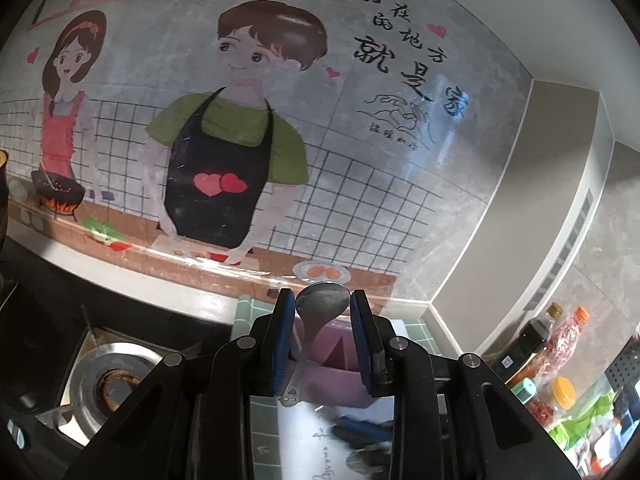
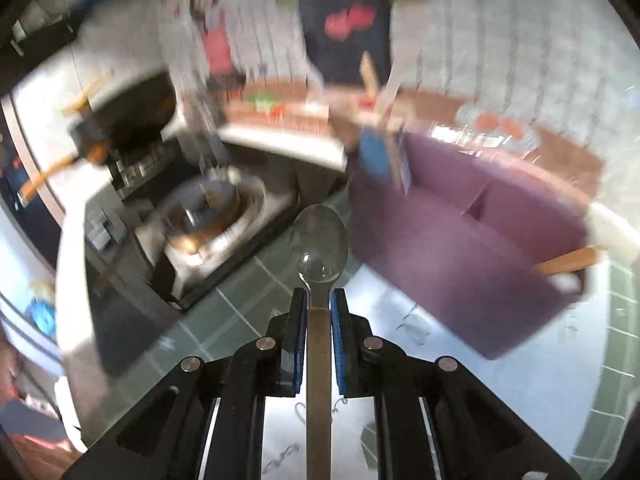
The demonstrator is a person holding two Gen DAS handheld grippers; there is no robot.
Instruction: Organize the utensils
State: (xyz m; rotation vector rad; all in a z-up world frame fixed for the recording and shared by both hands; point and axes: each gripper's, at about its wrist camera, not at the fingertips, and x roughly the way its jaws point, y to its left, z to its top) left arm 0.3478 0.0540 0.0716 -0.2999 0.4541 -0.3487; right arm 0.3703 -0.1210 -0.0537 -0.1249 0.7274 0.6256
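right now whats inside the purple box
In the right wrist view the purple box shows a divider, a blue-handled utensil in its far corner and a wooden handle poking over the near rim; motion blur and the walls hide the bottom.

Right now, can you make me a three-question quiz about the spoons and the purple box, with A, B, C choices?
1. Where does the right gripper grip its spoon?
A. the bowl
B. the handle
C. nowhere

2. What colour is the divided box?
A. purple
B. yellow
C. red

3. What is the left gripper doing?
A. hanging empty
B. holding a bottle
C. holding a spoon by its bowl

Answers:
1 B, the handle runs back between the blue pads and the bowl sticks out in front.
2 A, its walls and divider are purple.
3 C, the spoon's round bowl sits between the left gripper's pads, handle hanging down.
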